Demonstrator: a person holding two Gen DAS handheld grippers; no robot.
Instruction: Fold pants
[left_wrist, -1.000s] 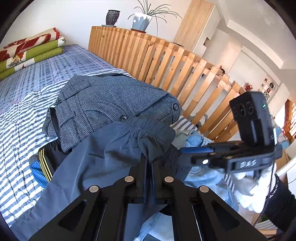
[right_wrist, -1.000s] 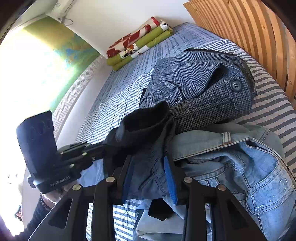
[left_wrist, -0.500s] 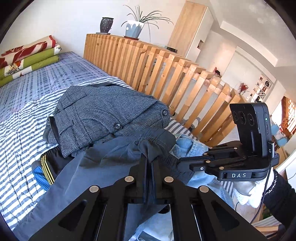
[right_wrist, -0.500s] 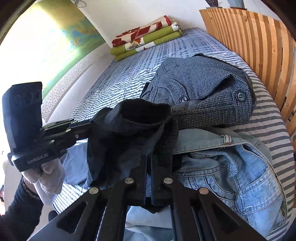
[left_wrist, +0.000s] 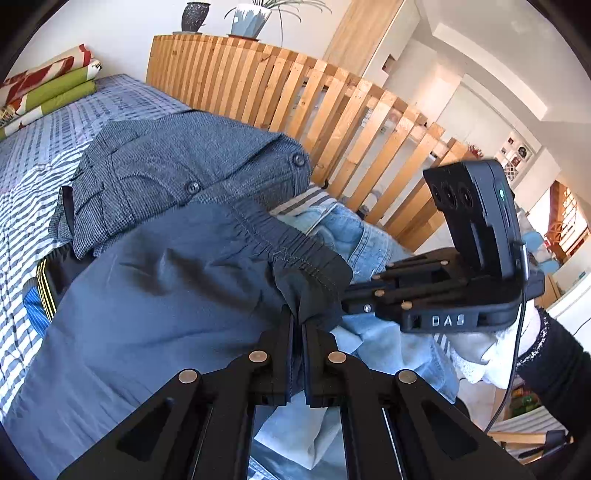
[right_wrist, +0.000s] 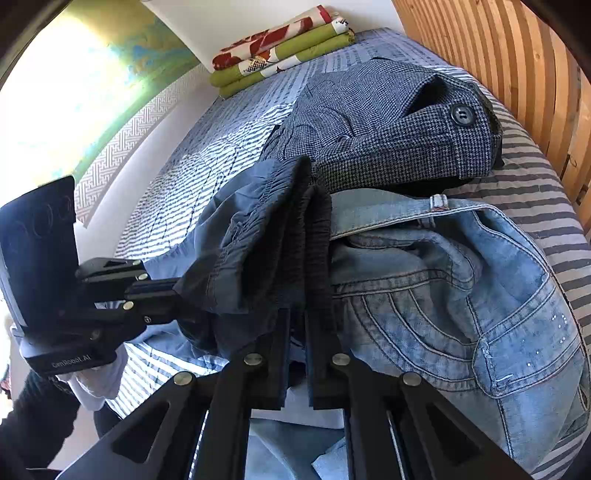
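Observation:
Dark blue-grey pants (left_wrist: 177, 295) with a gathered elastic waistband (left_wrist: 295, 254) lie across a heap of clothes on the striped bed. My left gripper (left_wrist: 297, 325) is shut on the waistband's near end. My right gripper (right_wrist: 297, 317) is shut on the bunched waistband (right_wrist: 291, 236) too. In the left wrist view the right gripper (left_wrist: 354, 302) comes in from the right, pinching the same band. In the right wrist view the left gripper (right_wrist: 173, 295) enters from the left, its tips buried in the cloth. The two grips sit close together.
Grey houndstooth trousers (left_wrist: 177, 162) and light blue jeans (right_wrist: 461, 288) lie under the pants. A wooden slatted headboard (left_wrist: 332, 110) runs along the bed's far side. Folded blankets (right_wrist: 280, 48) sit at the bed's far end. Striped bedding (left_wrist: 22, 177) shows at the left.
My right gripper closed from open onto the waistband. Both grippers have drawn the band outward, so it now lies flatter and more stretched across the pile.

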